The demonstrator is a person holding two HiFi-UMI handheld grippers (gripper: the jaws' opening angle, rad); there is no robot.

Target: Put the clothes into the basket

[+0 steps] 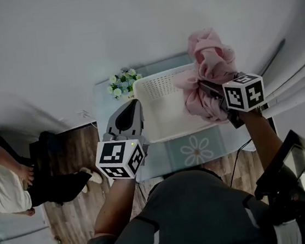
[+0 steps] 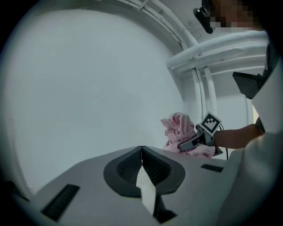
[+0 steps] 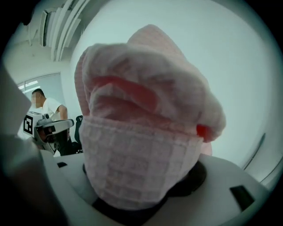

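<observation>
Where the head view looks down: right gripper holds the pink cloth bunched at the right side of the white basket, which shows only here; left gripper is beside its left rim.
Left gripper view: jaws closed together; cloth well apart, to the right.
Right gripper view: jaws clamped on the cloth, which fills the frame.

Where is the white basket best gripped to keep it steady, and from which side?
Probably the left wall of the basket, from the left: its rim is thin and upright, so jaws can straddle it, one inside, one outside. The left gripper pinches it there. The pink cloth in the right gripper hangs over the right side.
</observation>
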